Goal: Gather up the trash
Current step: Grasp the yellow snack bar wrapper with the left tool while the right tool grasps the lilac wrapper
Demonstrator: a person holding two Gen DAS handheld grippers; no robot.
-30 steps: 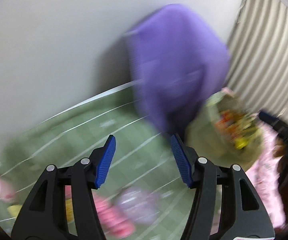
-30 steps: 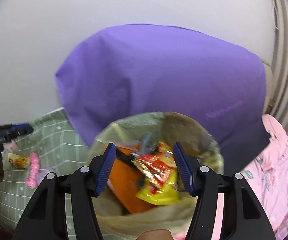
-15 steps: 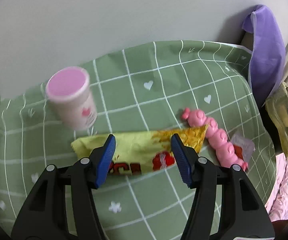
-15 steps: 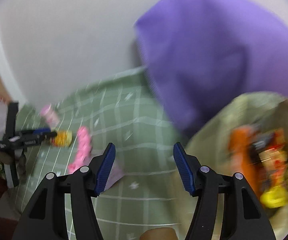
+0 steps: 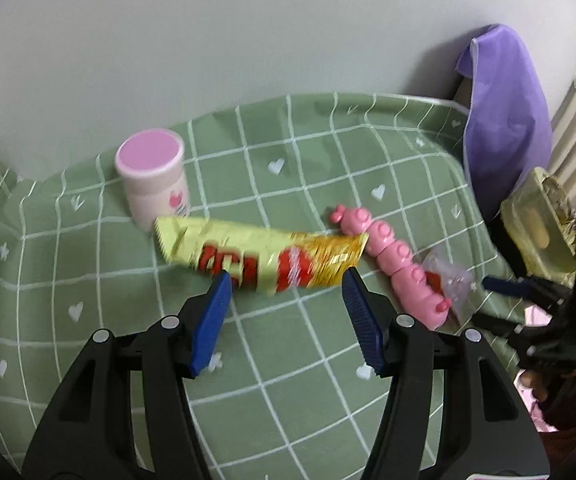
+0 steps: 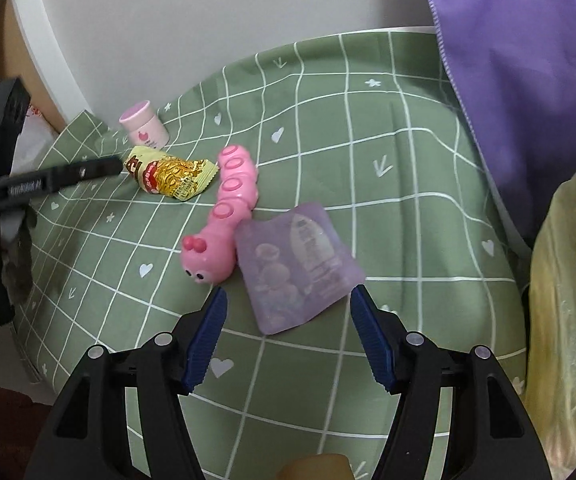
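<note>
While both tongs hang spread and empty, the right gripper (image 6: 284, 300) widening above the purple sachet (image 6: 296, 270) beside the pink toy (image 6: 224, 216), the left gripper (image 5: 286, 280) frames the yellow wrapper (image 5: 264, 256); both packets look light, limp, crinkly; pinch mid-body.

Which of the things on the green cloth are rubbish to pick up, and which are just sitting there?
Rubbish to collect:
- yellow snack wrapper, in front of the left hand-held gripper
- purple see-through packet, in front of the right hand-held gripper, whose jaws are opening
- the yellowish bag looks like where rubbish goes

Just lying about:
- pink caterpillar toy
- pink-lidded jar
- purple fabric
</note>
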